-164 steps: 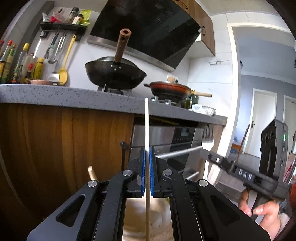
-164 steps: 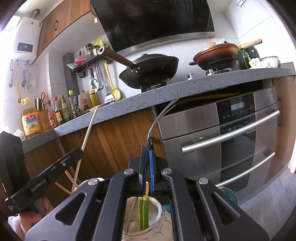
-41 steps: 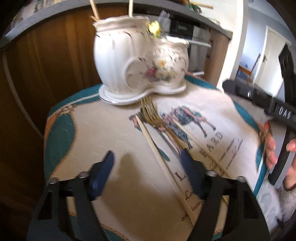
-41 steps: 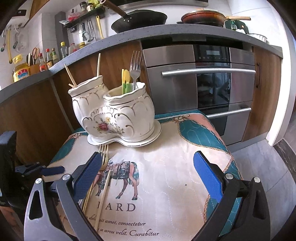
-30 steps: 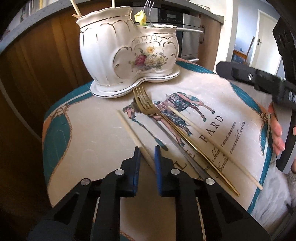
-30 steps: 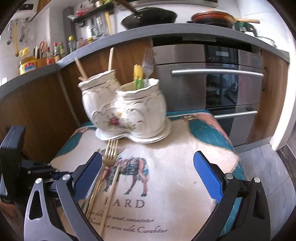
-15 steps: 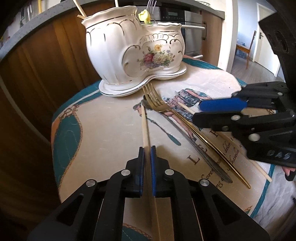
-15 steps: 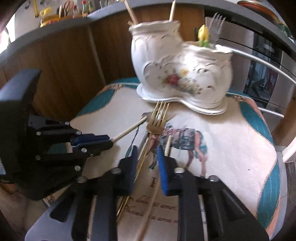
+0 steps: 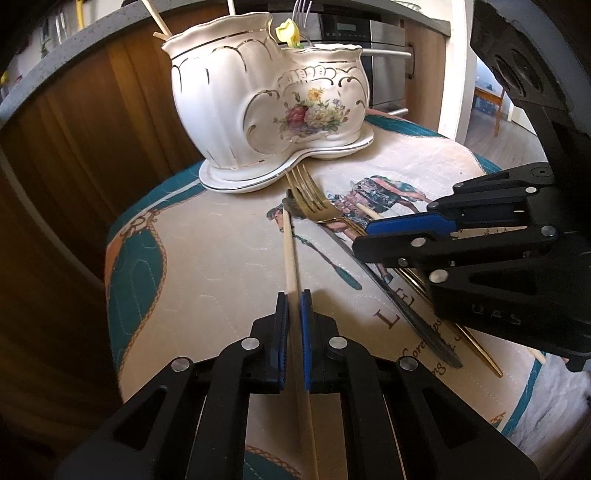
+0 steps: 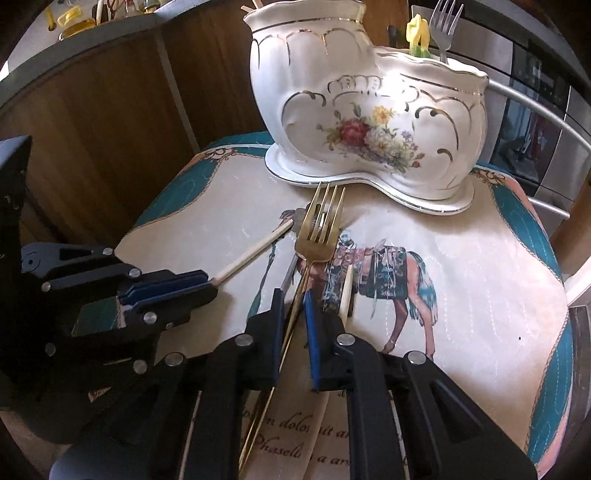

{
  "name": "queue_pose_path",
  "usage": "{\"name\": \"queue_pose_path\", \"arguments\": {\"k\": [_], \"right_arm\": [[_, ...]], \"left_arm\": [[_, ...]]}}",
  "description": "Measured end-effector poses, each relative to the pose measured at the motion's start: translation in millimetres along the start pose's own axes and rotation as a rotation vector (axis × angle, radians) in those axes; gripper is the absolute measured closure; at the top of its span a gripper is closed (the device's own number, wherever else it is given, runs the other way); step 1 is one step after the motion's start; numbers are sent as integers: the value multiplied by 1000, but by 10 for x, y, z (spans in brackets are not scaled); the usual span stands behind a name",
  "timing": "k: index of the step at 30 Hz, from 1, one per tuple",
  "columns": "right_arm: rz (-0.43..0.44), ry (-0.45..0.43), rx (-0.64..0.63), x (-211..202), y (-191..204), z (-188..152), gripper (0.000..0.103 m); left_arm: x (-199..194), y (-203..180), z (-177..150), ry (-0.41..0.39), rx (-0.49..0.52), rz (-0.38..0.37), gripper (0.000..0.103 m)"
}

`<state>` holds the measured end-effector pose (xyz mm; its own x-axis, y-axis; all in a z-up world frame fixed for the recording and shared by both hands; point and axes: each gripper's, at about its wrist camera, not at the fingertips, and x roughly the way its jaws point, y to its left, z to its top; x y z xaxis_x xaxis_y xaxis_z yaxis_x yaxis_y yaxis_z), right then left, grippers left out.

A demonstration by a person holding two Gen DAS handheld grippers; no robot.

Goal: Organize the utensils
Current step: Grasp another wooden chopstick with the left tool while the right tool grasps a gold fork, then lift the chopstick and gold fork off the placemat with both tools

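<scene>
A white floral ceramic holder (image 9: 266, 107) with two compartments stands at the back of a printed cloth; it also shows in the right wrist view (image 10: 369, 122). My left gripper (image 9: 294, 295) is shut on a pale chopstick (image 9: 290, 247), which lies low over the cloth. My right gripper (image 10: 293, 295) straddles the handle of a gold fork (image 10: 319, 232), its jaws narrowly apart around it. A second chopstick (image 10: 346, 291) and a dark knife (image 9: 388, 291) lie beside the fork. The holder contains chopsticks, a silver fork (image 10: 443, 22) and a yellow-handled piece (image 10: 417, 33).
The cloth (image 10: 480, 277) covers a small round table. Wooden cabinet fronts (image 9: 92, 122) stand behind on the left and a steel oven (image 10: 535, 110) on the right. The two grippers sit close together over the utensils.
The left gripper shut on the chopstick and has held it since. The right gripper came down from wide open and narrowed its jaws around the gold fork's handle.
</scene>
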<state>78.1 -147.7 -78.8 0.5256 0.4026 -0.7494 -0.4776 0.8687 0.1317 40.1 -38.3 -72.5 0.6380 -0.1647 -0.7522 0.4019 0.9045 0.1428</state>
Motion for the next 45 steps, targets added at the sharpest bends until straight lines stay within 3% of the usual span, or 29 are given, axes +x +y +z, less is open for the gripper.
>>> {"name": "queue_pose_path", "arguments": {"k": [17, 21, 26, 32, 45], "right_arm": [[94, -88, 2, -315, -126, -103, 97], [47, -103, -49, -574, -194, -180, 97], [6, -118, -26, -744, -461, -230, 97], [38, -76, 90, -727, -865, -334, 97], [-72, 182, -112, -332, -658, -137, 96]], "left_arm": [[-174, 102, 25, -40, -64, 6, 97], [-230, 93, -13, -33, -57, -22, 97], [-216, 33, -38, -18, -38, -26, 97], [-146, -8, -56, 26, -22, -19, 97], [-97, -45, -19, 161, 46, 0, 91]]}}
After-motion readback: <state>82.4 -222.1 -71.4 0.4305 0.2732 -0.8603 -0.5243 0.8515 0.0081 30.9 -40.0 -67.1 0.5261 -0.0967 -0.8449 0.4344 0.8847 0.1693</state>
